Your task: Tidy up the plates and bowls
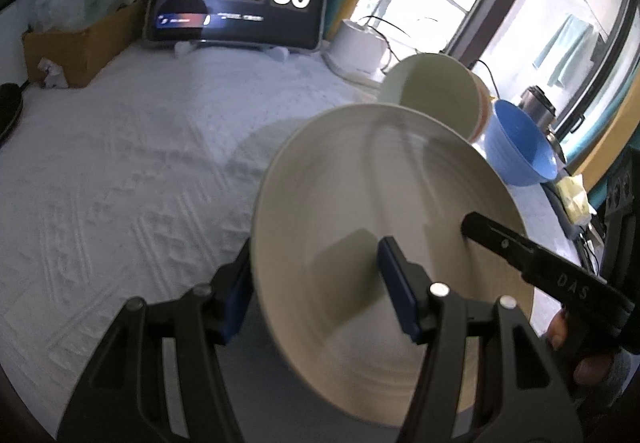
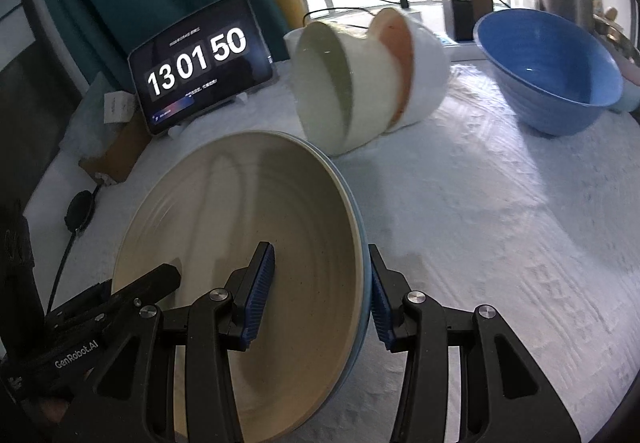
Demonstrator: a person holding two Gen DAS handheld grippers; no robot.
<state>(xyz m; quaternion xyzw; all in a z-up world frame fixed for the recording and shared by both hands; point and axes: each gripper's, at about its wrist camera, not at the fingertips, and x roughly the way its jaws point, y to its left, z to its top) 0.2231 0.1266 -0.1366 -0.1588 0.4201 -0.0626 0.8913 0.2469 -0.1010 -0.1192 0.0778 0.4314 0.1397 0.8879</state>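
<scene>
Judging by the layout, sorting is midway: both claws, left claw [image 1: 320, 291] and right claw [image 2: 320, 307], clamp opposite rims of a cream ceramic plate stack [image 2: 240, 227] lifted over the white-clothed counter [image 2: 500, 223]. Ahead, nested pale bowls [image 2: 352, 91] lie tipped; beyond the right claw, an empty blue bowl [image 2: 548, 71] stands alone.

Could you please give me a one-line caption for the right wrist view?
Both grippers hold a stack of plates by opposite rims above the white tablecloth, near nested bowls.
</scene>
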